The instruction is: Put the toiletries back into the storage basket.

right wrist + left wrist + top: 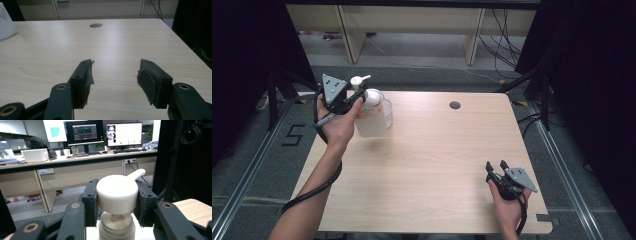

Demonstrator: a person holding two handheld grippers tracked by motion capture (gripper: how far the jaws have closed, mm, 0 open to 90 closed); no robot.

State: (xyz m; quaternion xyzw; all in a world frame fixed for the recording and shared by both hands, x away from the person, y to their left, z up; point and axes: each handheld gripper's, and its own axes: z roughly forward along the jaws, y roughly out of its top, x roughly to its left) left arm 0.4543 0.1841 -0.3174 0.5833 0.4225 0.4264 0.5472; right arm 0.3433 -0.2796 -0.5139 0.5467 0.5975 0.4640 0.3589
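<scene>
A white pump bottle is at the table's far left corner, its spout pointing right. My left gripper is shut on the bottle's round white pump head, one black pad pressing on each side of it. I cannot tell whether the bottle's base rests on the table. Near the front right corner my right gripper is held just above the wood. Its jaws stand open in the right gripper view, with bare table between them.
A pale ribbed container stands right behind the bottle and appears at the left edge of the right gripper view. The light wooden table has a round cable hole at the back. Dark curtains and rails flank the table.
</scene>
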